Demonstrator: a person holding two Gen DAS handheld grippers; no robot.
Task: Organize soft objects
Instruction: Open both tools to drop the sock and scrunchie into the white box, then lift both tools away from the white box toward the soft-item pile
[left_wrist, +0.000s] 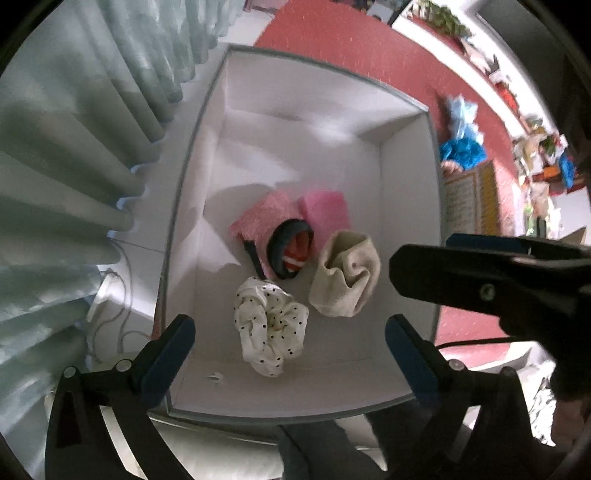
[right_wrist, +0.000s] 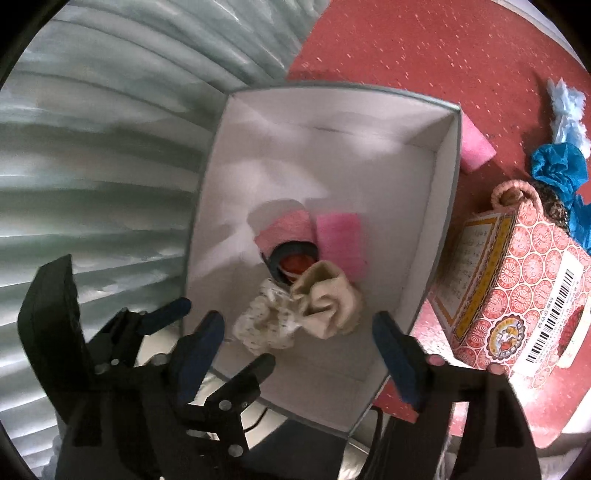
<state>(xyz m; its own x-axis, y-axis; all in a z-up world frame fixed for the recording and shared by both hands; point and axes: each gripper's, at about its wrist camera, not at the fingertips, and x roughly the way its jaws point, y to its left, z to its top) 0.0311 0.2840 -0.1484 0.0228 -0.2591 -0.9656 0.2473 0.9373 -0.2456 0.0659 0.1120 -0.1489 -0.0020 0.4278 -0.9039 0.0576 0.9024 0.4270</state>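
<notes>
A white open box (left_wrist: 406, 221) (right_wrist: 424, 236) stands on the red carpet. Inside lie a white polka-dot scrunchie (left_wrist: 267, 325) (right_wrist: 264, 325), a beige sock (left_wrist: 345, 273) (right_wrist: 325, 299), a pink sponge (left_wrist: 327, 210) (right_wrist: 341, 236), a fuzzy pink cloth (left_wrist: 258, 218) (right_wrist: 284, 225) and a dark ring with red inside (left_wrist: 293, 251) (right_wrist: 293, 260). My left gripper (left_wrist: 290, 343) is open and empty above the box's near end; it also shows in the right wrist view (right_wrist: 225, 332). My right gripper (right_wrist: 299, 349) is open and empty above the box; in the left wrist view (left_wrist: 461, 273) it enters from the right.
A grey-green curtain (left_wrist: 74, 147) (right_wrist: 92, 129) hangs left of the box. On the carpet to the right lie another pink sponge (right_wrist: 474, 146), a blue cloth (left_wrist: 461, 149) (right_wrist: 561, 166), a pale blue fluffy item (right_wrist: 567, 110) and a red patterned carton (right_wrist: 517, 284). A white cable (left_wrist: 118, 314) lies by the curtain.
</notes>
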